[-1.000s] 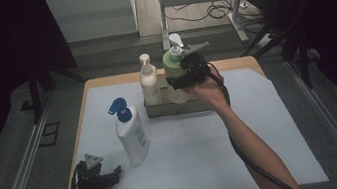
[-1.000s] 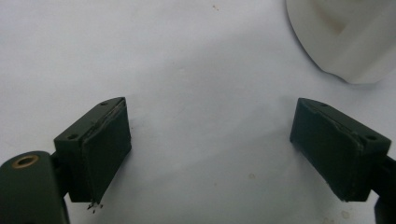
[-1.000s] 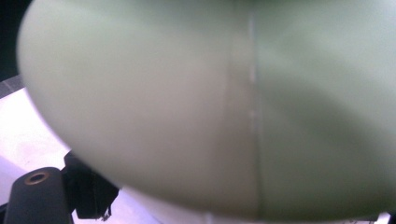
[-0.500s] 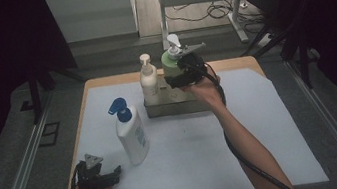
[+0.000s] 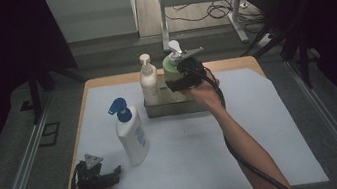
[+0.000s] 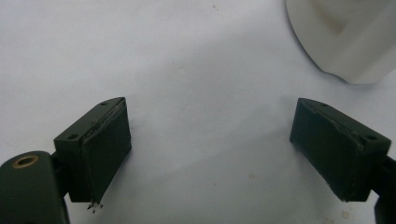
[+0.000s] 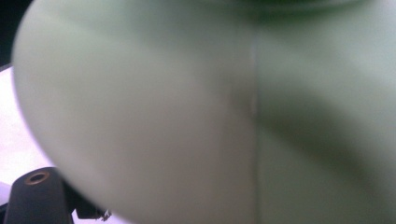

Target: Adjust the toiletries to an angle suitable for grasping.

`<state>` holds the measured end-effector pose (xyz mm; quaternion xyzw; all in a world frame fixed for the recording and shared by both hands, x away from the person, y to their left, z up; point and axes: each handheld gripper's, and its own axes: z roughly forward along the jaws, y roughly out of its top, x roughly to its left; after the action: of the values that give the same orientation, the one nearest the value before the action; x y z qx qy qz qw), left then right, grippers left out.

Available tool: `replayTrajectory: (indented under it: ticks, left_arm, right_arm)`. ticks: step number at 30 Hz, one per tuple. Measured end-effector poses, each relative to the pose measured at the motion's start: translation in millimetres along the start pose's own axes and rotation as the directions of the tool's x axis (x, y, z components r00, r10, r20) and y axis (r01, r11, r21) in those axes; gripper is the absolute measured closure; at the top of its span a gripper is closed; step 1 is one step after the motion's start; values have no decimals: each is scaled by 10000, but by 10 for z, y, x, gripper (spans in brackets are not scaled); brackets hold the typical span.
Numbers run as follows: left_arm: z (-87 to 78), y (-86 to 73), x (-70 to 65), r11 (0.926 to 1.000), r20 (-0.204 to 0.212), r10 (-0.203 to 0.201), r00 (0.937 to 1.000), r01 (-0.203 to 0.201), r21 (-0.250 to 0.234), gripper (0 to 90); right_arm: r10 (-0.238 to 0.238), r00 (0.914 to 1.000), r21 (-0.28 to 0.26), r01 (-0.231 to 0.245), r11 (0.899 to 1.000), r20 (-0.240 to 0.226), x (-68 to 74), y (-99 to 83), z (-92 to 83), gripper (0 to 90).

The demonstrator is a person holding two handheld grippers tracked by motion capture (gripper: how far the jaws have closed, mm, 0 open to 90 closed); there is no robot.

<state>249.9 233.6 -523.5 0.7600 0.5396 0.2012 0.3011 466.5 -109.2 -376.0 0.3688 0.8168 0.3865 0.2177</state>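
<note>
Nearest you, your left claw point(image 5: 99, 176) rests on the white-covered desk point(image 5: 191, 162) with its jaws spread wide and nothing between them, just beside the blue-pump white bottle point(image 5: 131, 134). Farther back, your right claw point(image 5: 181, 76) is pressed against the green bottle point(image 5: 171, 68) standing in the metal tray point(image 5: 178, 107) beside the cream bottle point(image 5: 148, 80) (I cannot tell whether those jaws are clamped on it).

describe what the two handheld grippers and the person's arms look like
Both grippers are black. The left gripper carries a grey three-cornered plate on top; its fingers are blocky, with flat dark pads, and a brass-coloured ring sits in the body. The right gripper trails a thick black cable along the forearm. Both forearms are bare, with no sleeves showing.
</note>
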Motion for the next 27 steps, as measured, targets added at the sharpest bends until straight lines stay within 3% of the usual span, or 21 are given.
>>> replayTrajectory:
  ticks: [8,27]
  left_arm:
    - [0,0,0,10000,2,-3,10000,3,-4,121]
    - [0,-1,-1,10000,0,-4,10000,4,-8,121]
  right_arm:
    - [-114,9999,198,116,9997,-81,31,-98,110,124]
    - [218,9997,724,-212,9971,-74,-8,-284,279,123]
